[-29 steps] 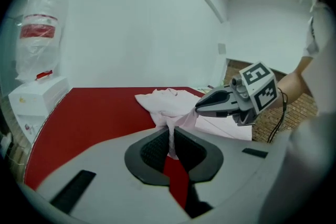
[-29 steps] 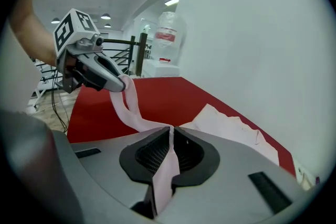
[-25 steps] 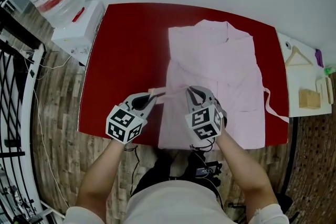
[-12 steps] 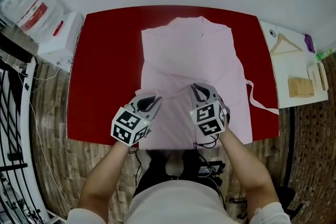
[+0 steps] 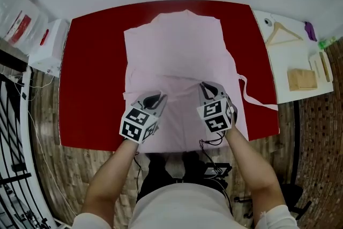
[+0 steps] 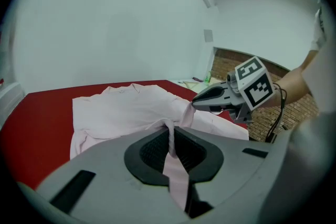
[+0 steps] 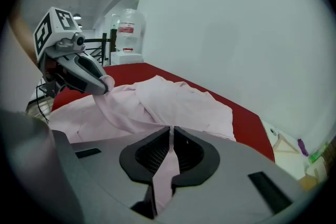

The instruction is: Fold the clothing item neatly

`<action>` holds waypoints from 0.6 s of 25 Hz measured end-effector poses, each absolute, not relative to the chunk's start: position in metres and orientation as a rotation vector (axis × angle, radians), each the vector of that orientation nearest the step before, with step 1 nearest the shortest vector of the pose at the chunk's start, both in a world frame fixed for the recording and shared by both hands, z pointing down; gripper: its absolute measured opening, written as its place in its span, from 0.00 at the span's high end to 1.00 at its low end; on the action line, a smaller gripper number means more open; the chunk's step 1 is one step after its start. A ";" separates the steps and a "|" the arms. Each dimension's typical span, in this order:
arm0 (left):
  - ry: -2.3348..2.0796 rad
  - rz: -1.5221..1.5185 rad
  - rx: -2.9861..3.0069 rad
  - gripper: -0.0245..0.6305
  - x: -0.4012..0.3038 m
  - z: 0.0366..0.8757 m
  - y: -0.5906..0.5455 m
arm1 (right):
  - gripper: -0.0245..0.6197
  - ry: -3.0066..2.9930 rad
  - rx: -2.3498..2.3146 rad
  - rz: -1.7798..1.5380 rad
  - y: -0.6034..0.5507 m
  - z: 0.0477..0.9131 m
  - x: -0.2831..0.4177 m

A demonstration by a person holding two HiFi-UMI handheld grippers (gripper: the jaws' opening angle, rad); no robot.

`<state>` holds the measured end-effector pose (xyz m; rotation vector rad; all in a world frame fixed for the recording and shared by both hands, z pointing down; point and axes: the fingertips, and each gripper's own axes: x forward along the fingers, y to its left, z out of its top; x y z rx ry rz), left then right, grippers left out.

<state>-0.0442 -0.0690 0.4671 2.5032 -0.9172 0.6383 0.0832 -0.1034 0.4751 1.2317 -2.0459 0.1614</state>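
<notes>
A pale pink garment (image 5: 177, 51) lies spread on the red table (image 5: 91, 61), collar at the far side. My left gripper (image 5: 156, 98) and right gripper (image 5: 206, 86) hover side by side over its near half. Each is shut on a pinched strip of the pink fabric. In the left gripper view the strip runs through the closed jaws of my left gripper (image 6: 170, 131), and the right gripper (image 6: 198, 103) holds the same fold further right. In the right gripper view pink cloth sits pinched in my right gripper (image 7: 171, 136), with the left gripper (image 7: 105, 86) gripping cloth at left.
A loose pink tie (image 5: 256, 99) trails off the garment's right side. To the right is a white side table (image 5: 278, 61) with a wooden hanger (image 5: 281, 34) and a wooden block (image 5: 300, 79). A white water dispenser (image 5: 45, 48) stands at left by a black railing (image 5: 13, 131).
Both grippers have carried the pinched fabric to the right, from the garment's left edge to over its near middle. The head view has also shifted.
</notes>
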 end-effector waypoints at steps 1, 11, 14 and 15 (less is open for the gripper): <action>-0.912 0.653 2.494 0.93 -0.040 0.472 -0.069 | 0.91 -2.037 1.236 0.170 -0.104 0.479 0.089; -0.827 0.796 2.383 0.93 -0.005 0.524 -0.070 | 0.91 -1.962 1.301 0.334 -0.105 0.524 0.146; -0.793 0.822 2.352 0.90 0.003 0.535 -0.068 | 0.91 -1.918 1.318 0.378 -0.104 0.538 0.160; -0.776 0.826 2.342 0.87 0.005 0.538 -0.067 | 0.91 -1.904 1.321 0.384 -0.104 0.543 0.164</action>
